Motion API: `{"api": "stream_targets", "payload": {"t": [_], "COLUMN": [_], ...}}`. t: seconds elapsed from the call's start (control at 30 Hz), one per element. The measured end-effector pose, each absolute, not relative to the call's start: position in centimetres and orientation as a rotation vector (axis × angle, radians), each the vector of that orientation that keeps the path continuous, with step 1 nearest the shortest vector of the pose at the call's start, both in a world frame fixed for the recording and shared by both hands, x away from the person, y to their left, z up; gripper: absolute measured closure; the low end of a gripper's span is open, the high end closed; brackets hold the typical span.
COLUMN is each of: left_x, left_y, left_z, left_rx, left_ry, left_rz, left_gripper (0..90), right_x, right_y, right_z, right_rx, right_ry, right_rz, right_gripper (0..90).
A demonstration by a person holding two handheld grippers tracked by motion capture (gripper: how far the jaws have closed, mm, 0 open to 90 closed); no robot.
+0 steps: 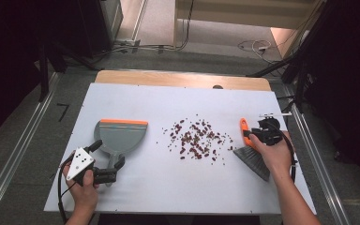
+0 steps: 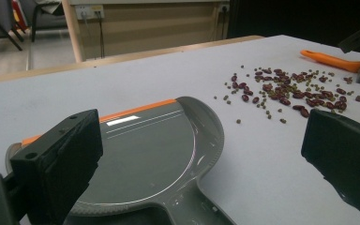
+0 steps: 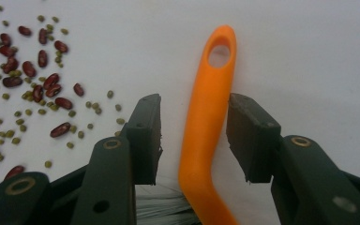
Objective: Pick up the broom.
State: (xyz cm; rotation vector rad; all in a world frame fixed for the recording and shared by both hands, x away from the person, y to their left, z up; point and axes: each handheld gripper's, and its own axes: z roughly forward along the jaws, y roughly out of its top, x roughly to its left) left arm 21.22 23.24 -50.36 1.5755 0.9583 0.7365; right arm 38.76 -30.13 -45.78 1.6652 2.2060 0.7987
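Nearest in the high view: two forearms entering from the bottom edge, each hand carrying a gripper. Left gripper (image 1: 107, 169) low on the white table (image 1: 136, 197), jaws spread wide and clear of everything; in its own view the grey dustpan (image 2: 145, 159) lies flat between and just beyond the jaws, stub handle toward the gripper, orange-edged lip (image 2: 136, 111) facing away. Right gripper (image 1: 254, 137) straddles the brush handle (image 3: 206, 117): the orange handle runs up between the two black jaws, a narrow strip of table showing on either side, so pads not pressing yet; jaws released, not clamped. Handle long axis runs roughly straight away from the right gripper, the end with the hanging hole farthest out, a bend near the jaw roots where it meets the pale bristles (image 3: 161, 204). In the high view the grey brush head (image 1: 253, 161) lies under the right hand, toward the person. Beyond and to the left of the right jaws, scattered red and green beans (image 1: 196, 138), between the two grippers. Farther off, bare wooden table edge (image 1: 183, 78), then floor and cables.
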Motion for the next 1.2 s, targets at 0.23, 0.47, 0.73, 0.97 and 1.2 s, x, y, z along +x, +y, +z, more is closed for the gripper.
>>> {"api": "stream_targets", "payload": {"t": [0.23, 0.47, 0.73, 0.97, 1.2], "left_x": [21.2, 21.2, 21.2, 21.2, 21.2], "left_y": [23.2, 23.2, 23.1, 23.1, 23.2], "left_z": [-50.4, -50.4, -50.3, -50.3, -50.2], "left_rx": [1.579, 1.581, 1.59, 1.58, 1.576], "left_ry": [0.953, 0.953, 0.954, 0.956, 0.961], "left_rz": [0.737, 0.739, 0.743, 0.744, 0.751], "left_gripper": [0.0, 0.0, 0.0, 0.0, 0.0], "right_x": [40.1, 40.5, 41.2, 40.8, 39.8], "right_y": [-29.4, -28.3, -27.5, -27.8, -28.6], "right_z": [-46.7, -47.2, -47.0, -47.2, -47.4], "right_rx": [1.79, 1.784, 1.854, 1.854, 1.818], "right_ry": [2.215, 2.22, 2.201, 2.177, 2.143], "right_rz": [0.629, 0.518, 0.402, 0.461, 0.593], "right_gripper": [56.4, 57.9, 61.5, 66.4, 66.9]}}
